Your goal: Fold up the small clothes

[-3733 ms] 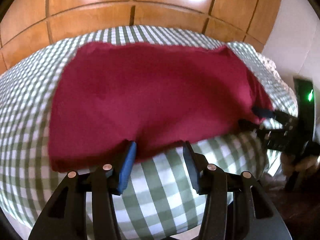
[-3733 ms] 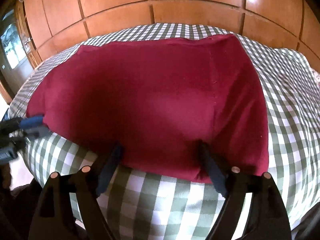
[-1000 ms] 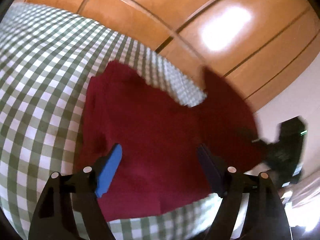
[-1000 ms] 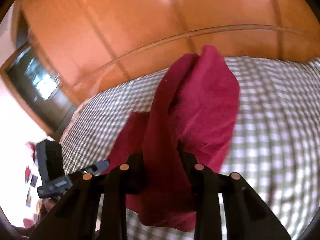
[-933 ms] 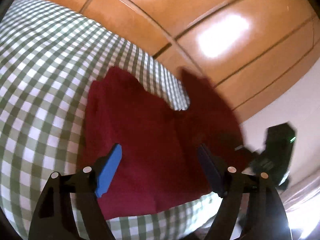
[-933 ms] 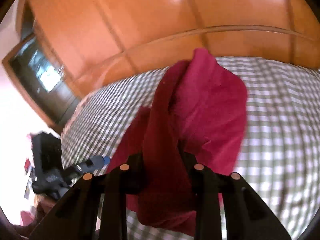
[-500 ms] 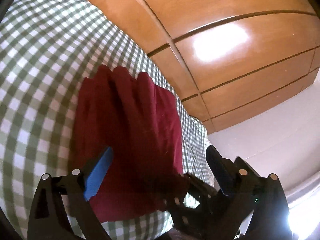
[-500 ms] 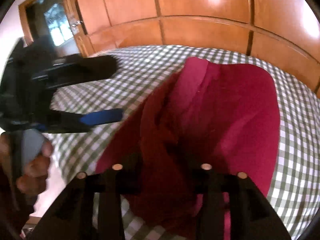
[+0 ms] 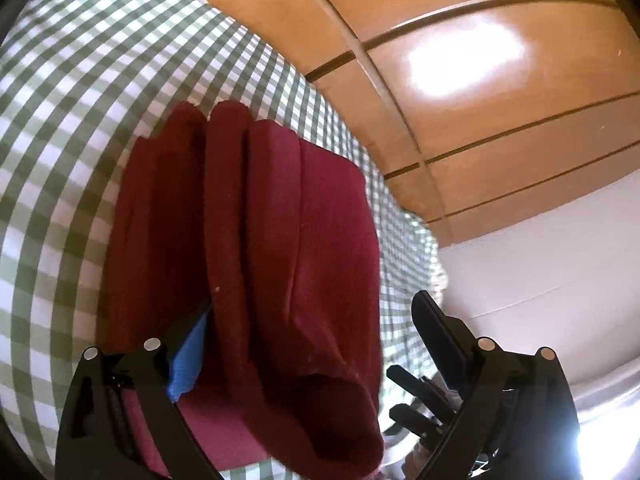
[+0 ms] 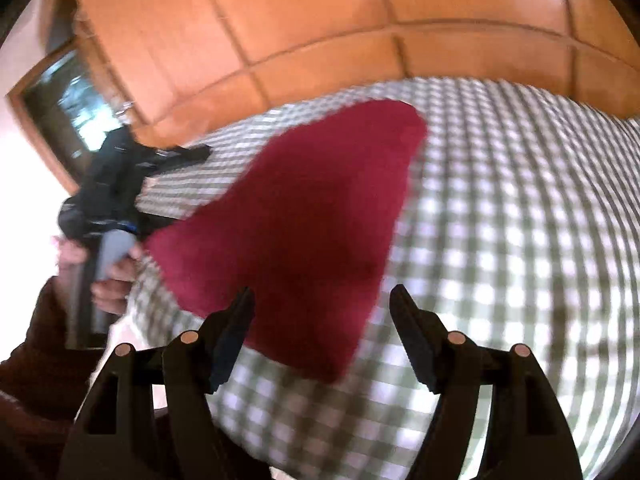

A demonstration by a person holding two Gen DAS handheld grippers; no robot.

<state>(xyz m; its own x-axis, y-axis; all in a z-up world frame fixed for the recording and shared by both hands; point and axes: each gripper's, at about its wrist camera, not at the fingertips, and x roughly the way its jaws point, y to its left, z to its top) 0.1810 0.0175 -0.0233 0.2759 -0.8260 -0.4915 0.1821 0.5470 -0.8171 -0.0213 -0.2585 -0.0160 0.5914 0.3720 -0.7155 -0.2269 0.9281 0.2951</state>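
A dark red garment (image 9: 256, 264) lies folded in long layers on the green-and-white checked cover (image 9: 60, 128). My left gripper (image 9: 316, 344) is open, its jaws wide apart on either side of the near end of the folded garment, gripping nothing. In the right wrist view the red garment (image 10: 304, 224) lies as a folded wedge on the cover (image 10: 500, 240). My right gripper (image 10: 322, 320) is open and empty, just above the garment's near edge. The left gripper (image 10: 120, 176) and the hand holding it show at the left of that view.
A wooden panelled headboard (image 9: 460, 80) stands behind the bed. A white wall (image 9: 540, 272) is at the right. A dark window or door (image 10: 68, 112) is at the far left in the right wrist view. The bed's edge is close in front of both grippers.
My right gripper has let go of the red garment and opened, leaving it folded over onto itself. The left gripper stays open and has come closer to the garment's near end.
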